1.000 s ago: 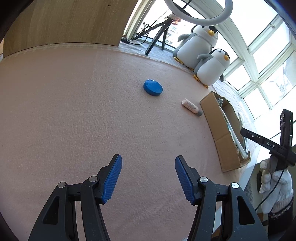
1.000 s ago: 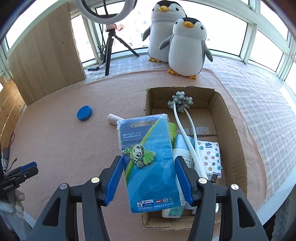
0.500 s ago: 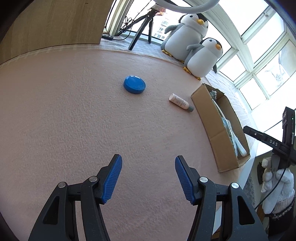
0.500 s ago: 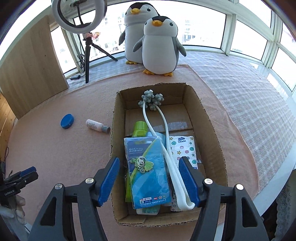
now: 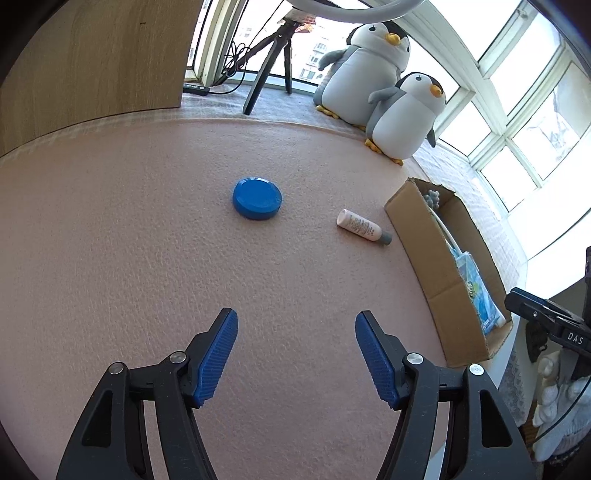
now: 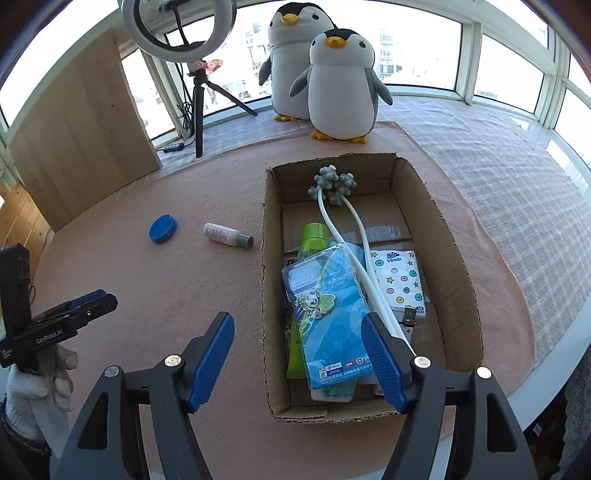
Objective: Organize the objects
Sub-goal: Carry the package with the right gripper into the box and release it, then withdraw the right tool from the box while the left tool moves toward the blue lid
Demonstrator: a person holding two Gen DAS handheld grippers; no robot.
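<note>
Both claws are spread wide and hold nothing. The left claw (image 5: 296, 352) hangs over the bare pink cloth of the desk (image 5: 110, 240), well short of the blue lid (image 5: 257, 198) and the small white bottle (image 5: 364, 232) lying on its side just beside the cardboard box (image 5: 436, 273). From that side only the outer wall of the box and a sliver of its contents show. The right claw (image 6: 297, 354) hangs above the near end of the box and looks straight in: a blue packet (image 6: 328, 314) lies on top of a green tube (image 6: 314, 238), with a white looped cord (image 6: 356, 251) ending in grey knobs across them and a spotted tissue pack (image 6: 399, 284) against the right wall. Its view also catches the gloved hand (image 6: 33, 391) gripping the left tool. Two stuffed penguins (image 6: 332, 74) stand at the window beyond the box, beside a ring light (image 6: 179, 27) on a tripod.
</note>
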